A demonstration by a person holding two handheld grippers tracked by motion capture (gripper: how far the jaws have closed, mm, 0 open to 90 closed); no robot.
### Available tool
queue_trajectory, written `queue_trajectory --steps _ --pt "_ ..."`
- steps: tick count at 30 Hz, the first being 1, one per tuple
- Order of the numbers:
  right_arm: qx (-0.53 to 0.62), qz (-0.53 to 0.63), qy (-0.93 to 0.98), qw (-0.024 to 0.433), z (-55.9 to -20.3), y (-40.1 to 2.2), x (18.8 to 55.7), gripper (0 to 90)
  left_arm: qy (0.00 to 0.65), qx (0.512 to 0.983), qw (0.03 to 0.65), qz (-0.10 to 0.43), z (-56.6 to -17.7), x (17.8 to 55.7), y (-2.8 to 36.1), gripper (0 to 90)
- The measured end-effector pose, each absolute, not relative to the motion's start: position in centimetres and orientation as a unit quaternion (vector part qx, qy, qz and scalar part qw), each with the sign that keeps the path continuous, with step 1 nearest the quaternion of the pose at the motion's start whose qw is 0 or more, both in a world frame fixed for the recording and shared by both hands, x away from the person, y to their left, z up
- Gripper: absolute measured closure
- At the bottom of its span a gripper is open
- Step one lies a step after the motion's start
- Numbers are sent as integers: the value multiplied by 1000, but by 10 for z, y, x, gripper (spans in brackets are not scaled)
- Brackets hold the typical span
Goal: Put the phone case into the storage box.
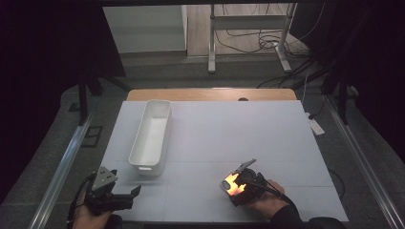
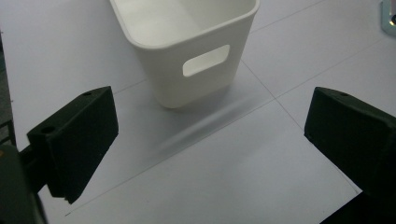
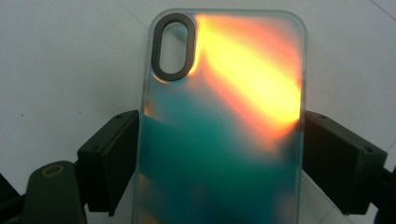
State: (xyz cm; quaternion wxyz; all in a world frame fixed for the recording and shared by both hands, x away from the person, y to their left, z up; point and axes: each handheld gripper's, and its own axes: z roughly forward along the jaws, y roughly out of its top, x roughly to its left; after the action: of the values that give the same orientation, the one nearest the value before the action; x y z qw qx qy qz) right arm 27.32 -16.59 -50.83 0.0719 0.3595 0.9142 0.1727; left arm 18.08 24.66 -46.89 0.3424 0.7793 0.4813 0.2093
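Right hand-held gripper [image 3: 219, 158] clamps its jaws on both long edges of the iridescent phone case [image 3: 224, 126], near the counter's [image 1: 229, 129] front right. Left hand-held gripper [image 2: 210, 140] gapes wide at the front-left corner, facing the white bin [image 2: 187, 42], nothing between them.

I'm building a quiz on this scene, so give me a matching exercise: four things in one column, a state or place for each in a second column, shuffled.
Things:
1. long white plastic bin
2. iridescent orange-and-teal phone case
3. left gripper
4. right gripper

States or places:
A. jaws wide apart with nothing between them
B. stands on the table's left half, with a handle slot in its near end
C. jaws at both long edges of the case
D. has a dark oval camera ring

Pairs: 1-B, 2-D, 3-A, 4-C
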Motion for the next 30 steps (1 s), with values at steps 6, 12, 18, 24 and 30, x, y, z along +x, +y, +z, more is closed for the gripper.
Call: queue_trajectory --steps 6,12,18,24,30 --pt "360 179 912 76 -506 -168 274 166 481 780 342 210 -469 181 246 36" --pt "367 194 906 80 -501 -170 274 166 481 780 342 209 -469 181 246 37" --pt "366 205 904 82 -498 -171 275 167 481 780 342 209 -469 181 246 37" --pt "366 229 898 86 -490 -174 275 167 483 778 343 209 -469 181 247 37" --pt "368 255 890 82 -483 -177 277 167 482 778 344 208 -469 181 247 33"
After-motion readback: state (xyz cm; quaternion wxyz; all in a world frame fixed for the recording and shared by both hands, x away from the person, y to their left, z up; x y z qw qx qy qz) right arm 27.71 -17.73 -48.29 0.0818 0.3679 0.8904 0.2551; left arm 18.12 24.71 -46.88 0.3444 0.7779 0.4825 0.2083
